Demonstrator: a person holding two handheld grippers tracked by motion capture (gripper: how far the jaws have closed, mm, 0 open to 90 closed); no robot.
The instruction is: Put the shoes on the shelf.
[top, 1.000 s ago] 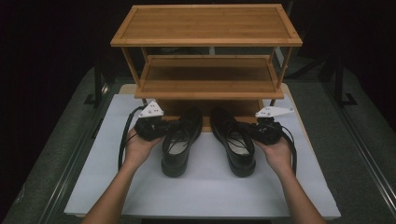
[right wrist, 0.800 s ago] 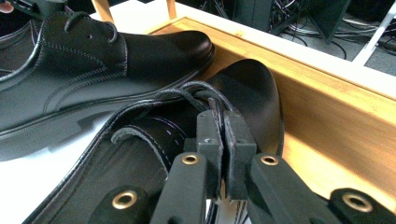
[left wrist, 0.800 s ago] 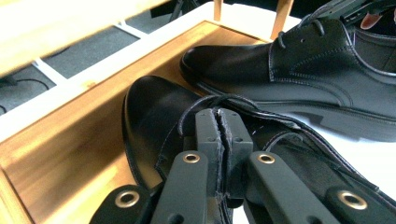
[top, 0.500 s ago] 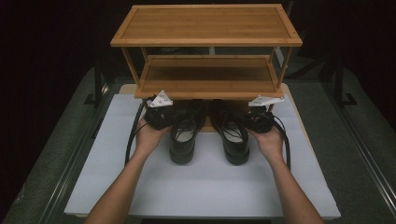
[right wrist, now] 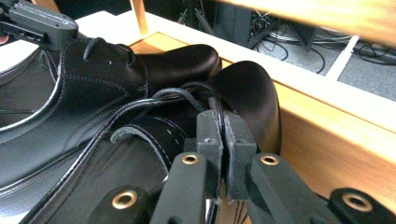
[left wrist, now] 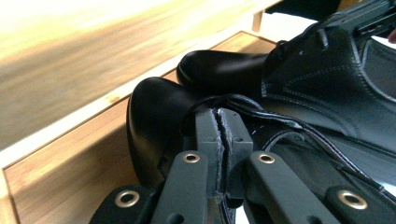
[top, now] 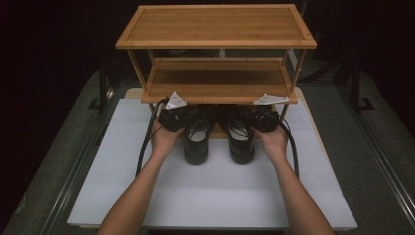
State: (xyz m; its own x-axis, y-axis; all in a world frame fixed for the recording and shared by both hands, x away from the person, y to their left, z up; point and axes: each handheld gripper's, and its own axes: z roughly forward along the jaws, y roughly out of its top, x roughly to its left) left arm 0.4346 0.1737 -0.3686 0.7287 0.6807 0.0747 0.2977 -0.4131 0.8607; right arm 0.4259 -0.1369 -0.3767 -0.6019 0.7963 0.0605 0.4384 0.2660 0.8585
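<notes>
Two shoes, we grip one each: left gripper [left wrist: 223,140] pinches left shoe [top: 196,139], right gripper [right wrist: 223,140] pinches right shoe [top: 240,139]; toes point ahead under rack [top: 218,93].

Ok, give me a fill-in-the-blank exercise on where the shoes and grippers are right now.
1. The left gripper is shut on the upper edge of the left ____.
2. The toes of both shoes sit on the ____ shelf of the wooden rack.
3. The heels of the left shoe and right shoe are over the ____ mat.
4. The right gripper has its jaws ____.

Missing words: shoe; bottom; white; shut
</notes>
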